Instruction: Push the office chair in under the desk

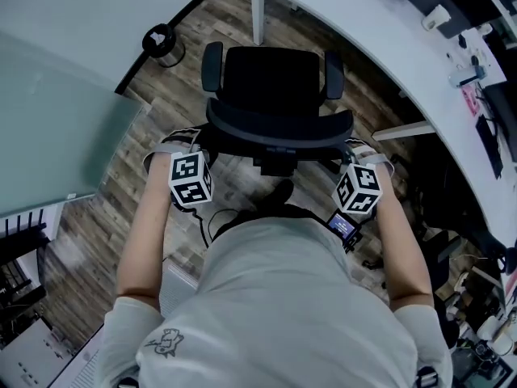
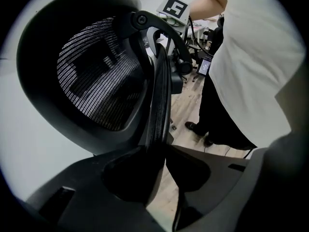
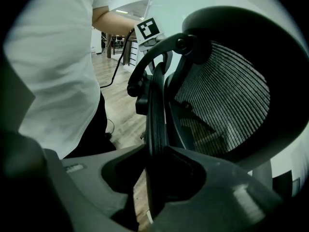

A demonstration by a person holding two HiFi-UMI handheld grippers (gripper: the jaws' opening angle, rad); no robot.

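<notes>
The only print we can make out is the black-and-white square pattern on each marker cube [image 1: 191,180] and a small drawn figure on the person's pale grey shirt [image 1: 166,342]. The lit little screen [image 1: 343,228] by the right cube is too small to read. The black mesh-backed office chair [image 1: 271,83] stands on the wood-plank floor [image 1: 161,128] just beyond both sets of fingers [image 2: 217,178]. Its seat lies short of the white curved desk [image 1: 363,23], which arcs further beyond and off to the right. The left gripper [image 2: 161,151] is clenched on the left side of the dark backrest rim [image 1: 279,128], and the right gripper [image 3: 157,151] grasps the same rim on the right. A white desk leg [image 1: 258,10] rises beyond the chair. A small round black bin [image 1: 161,43] sits well beyond the left fingers, near a frosted glass panel [image 1: 56,128].
</notes>
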